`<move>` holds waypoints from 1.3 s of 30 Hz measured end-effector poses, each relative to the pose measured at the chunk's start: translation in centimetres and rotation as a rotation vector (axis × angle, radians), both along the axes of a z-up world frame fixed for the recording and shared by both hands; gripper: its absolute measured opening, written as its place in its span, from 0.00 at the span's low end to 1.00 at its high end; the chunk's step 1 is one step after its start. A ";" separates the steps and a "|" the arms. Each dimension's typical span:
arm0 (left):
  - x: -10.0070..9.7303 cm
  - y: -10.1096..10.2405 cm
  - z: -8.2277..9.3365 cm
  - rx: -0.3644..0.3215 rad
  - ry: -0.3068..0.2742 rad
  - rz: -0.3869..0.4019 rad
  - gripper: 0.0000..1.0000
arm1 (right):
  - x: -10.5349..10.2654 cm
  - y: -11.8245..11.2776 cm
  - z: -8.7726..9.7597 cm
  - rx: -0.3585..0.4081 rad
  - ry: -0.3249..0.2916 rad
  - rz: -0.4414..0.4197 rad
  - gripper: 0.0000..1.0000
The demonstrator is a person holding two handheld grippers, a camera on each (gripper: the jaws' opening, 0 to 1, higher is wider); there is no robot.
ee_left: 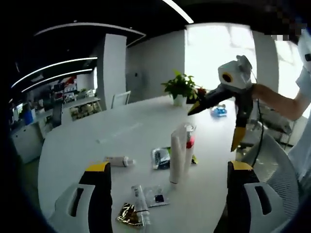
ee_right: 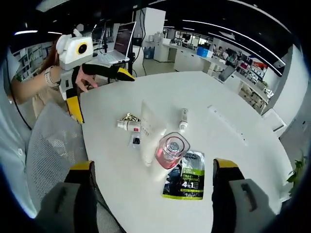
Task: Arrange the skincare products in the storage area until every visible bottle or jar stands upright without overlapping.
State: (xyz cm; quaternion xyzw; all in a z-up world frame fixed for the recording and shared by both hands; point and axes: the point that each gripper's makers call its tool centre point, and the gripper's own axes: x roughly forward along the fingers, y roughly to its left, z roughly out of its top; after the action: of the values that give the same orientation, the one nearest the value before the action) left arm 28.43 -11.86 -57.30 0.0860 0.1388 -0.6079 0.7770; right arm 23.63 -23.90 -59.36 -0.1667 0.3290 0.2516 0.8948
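Note:
On the round white table a tall white tube stands upright. A pink bottle with a clear cap stands right against it. A small white bottle lies on its side, apart from them. A small tube lies beside a gold foil packet. My left gripper is open above the table's edge. My right gripper is open on the opposite side, holding nothing.
A dark green sachet lies flat by the pink bottle, and a small pale sachet lies near the tube. A potted plant stands at the table's edge. Mesh chairs flank the table; a laptop sits behind.

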 end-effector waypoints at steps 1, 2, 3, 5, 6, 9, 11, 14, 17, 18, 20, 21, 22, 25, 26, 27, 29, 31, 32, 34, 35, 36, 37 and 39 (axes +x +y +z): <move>-0.2 -0.1 0.2 -0.005 -0.005 -0.003 0.97 | -0.1 0.1 -0.1 0.011 -0.007 -0.007 1.00; -0.3 -0.1 0.2 -0.005 -0.006 -0.006 0.97 | -0.1 0.2 -0.1 0.022 -0.014 -0.015 1.00; -0.4 -0.2 0.2 -0.001 -0.007 -0.010 0.97 | -0.3 0.4 -0.3 0.031 -0.014 -0.019 1.00; -0.5 -0.3 0.1 0.006 -0.016 -0.013 0.97 | -0.5 0.6 -0.5 0.047 -0.021 -0.029 1.00; -0.5 -0.3 0.0 0.012 -0.021 -0.013 0.97 | -0.5 0.6 -0.5 0.057 -0.036 -0.043 1.00; -0.4 -0.3 -0.6 0.039 -0.033 -0.012 0.97 | -0.6 0.6 -0.6 0.077 -0.054 -0.067 1.00; -0.4 -0.1 -0.9 0.051 -0.023 -0.014 0.97 | -0.8 0.6 -0.7 0.097 -0.062 -0.081 1.00; -0.3 0.0 -0.9 0.052 -0.023 -0.011 0.97 | -1.3 0.5 -0.9 0.122 -0.067 -0.106 1.00; -0.1 0.2 -0.8 0.049 -0.024 -0.004 0.97 | -1.7 0.6 -1.4 0.139 -0.074 -0.123 1.00; -0.1 0.2 -0.8 0.049 -0.024 -0.003 0.97 | -1.7 0.6 -1.5 0.144 -0.080 -0.129 1.00; 0.0 0.2 -0.8 0.051 -0.027 -0.002 0.97 | -1.9 0.7 -1.6 0.155 -0.095 -0.146 1.00; 0.0 0.2 -0.8 0.052 -0.028 0.000 0.97 | -1.9 0.8 -1.5 0.163 -0.110 -0.155 1.00; 0.0 0.2 -0.9 0.054 -0.028 0.000 0.97 | -1.9 0.8 -1.6 0.164 -0.115 -0.159 1.00; -0.1 0.3 -1.2 0.067 -0.030 -0.003 0.97 | -1.8 0.8 -1.7 0.155 -0.142 -0.174 1.00; -0.1 0.3 -1.3 0.070 -0.028 -0.004 0.97 | -1.7 0.7 -1.6 0.159 -0.153 -0.180 1.00; -0.2 0.3 -1.5 0.074 -0.026 -0.007 0.97 | -1.7 0.7 -1.5 0.172 -0.158 -0.187 1.00; -0.2 0.4 -1.8 0.080 -0.023 -0.007 0.97 | -1.6 0.7 -1.1 0.187 -0.184 -0.202 0.99; -0.2 0.5 -2.2 0.085 -0.010 -0.008 0.97 | -1.5 0.5 -0.9 0.185 -0.205 -0.210 0.99; -0.3 0.5 -2.3 0.089 -0.006 -0.009 0.97 | -1.4 0.4 -0.9 0.181 -0.221 -0.218 0.99; -0.3 0.5 -2.4 0.090 -0.007 -0.010 0.97 | -1.3 0.4 -1.0 0.179 -0.240 -0.228 0.99; -0.3 0.6 -2.5 0.093 -0.005 -0.010 0.97 | -1.3 0.4 -0.9 0.183 -0.253 -0.234 0.99; -0.2 0.6 -2.7 0.097 -0.001 -0.007 0.97 | -1.3 0.4 -1.0 0.189 -0.265 -0.239 0.99; -0.2 0.6 -2.7 0.097 0.001 -0.006 0.97 | -1.3 0.4 -1.1 0.193 -0.272 -0.242 0.99; -0.2 0.7 -2.9 0.099 0.005 -0.005 0.97 | -1.3 0.5 -1.2 0.208 -0.283 -0.250 0.99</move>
State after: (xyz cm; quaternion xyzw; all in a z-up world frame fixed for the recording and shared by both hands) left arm 28.26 -11.19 -60.17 0.1232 0.1702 -0.6026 0.7699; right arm 22.34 -23.43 -60.59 -0.0651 0.1906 0.1455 0.9686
